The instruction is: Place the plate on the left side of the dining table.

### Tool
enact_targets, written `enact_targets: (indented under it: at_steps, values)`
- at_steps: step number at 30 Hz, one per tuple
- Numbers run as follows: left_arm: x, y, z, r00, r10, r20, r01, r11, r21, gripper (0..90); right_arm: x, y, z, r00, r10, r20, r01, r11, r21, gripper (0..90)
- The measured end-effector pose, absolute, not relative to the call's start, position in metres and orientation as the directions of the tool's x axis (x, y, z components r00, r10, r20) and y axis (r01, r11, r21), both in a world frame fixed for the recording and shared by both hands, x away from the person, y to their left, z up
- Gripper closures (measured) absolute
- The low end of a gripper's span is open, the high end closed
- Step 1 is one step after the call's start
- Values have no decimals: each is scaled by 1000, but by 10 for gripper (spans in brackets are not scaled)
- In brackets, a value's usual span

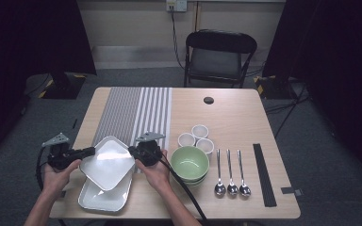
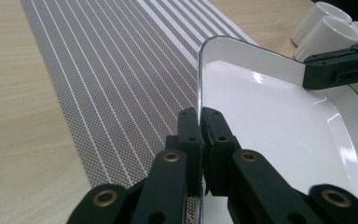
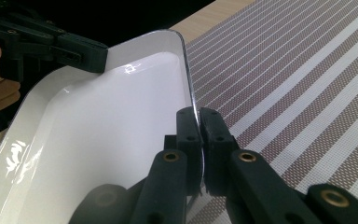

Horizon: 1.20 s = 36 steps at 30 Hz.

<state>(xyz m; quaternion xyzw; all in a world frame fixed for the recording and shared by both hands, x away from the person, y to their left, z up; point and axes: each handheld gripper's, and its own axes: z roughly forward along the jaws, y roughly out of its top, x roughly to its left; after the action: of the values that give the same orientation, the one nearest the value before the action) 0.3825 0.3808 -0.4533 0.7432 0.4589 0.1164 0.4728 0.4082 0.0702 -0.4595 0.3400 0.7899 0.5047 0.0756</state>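
Observation:
A white rectangular plate (image 1: 107, 164) is held turned cornerwise above a second white plate (image 1: 99, 200) lying near the table's front edge. My left gripper (image 1: 92, 151) is shut on the upper plate's left rim and my right gripper (image 1: 131, 150) is shut on its right rim. In the left gripper view the black jaws (image 2: 199, 117) pinch the thin rim of the plate (image 2: 270, 121), with the other gripper (image 2: 338, 70) clamped at the far side. The right gripper view has its jaws (image 3: 198, 117) closed on the plate (image 3: 107, 130) edge, opposite the left gripper (image 3: 51, 44).
A striped placemat (image 1: 136, 110) lies behind the plates. Right of them sit stacked green bowls (image 1: 190, 162), three small white cups (image 1: 195, 137), three spoons (image 1: 231, 175) and a black strip (image 1: 264, 175). A folding chair (image 1: 219, 56) stands beyond the table.

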Motion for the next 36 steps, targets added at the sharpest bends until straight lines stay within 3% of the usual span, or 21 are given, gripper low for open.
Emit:
enact_targets:
  at_steps: [36]
  values:
    - [403,381,-429,556,775,-300,549,-72,833,869,427,65,-417,-759,612,222,424,207,881,884]
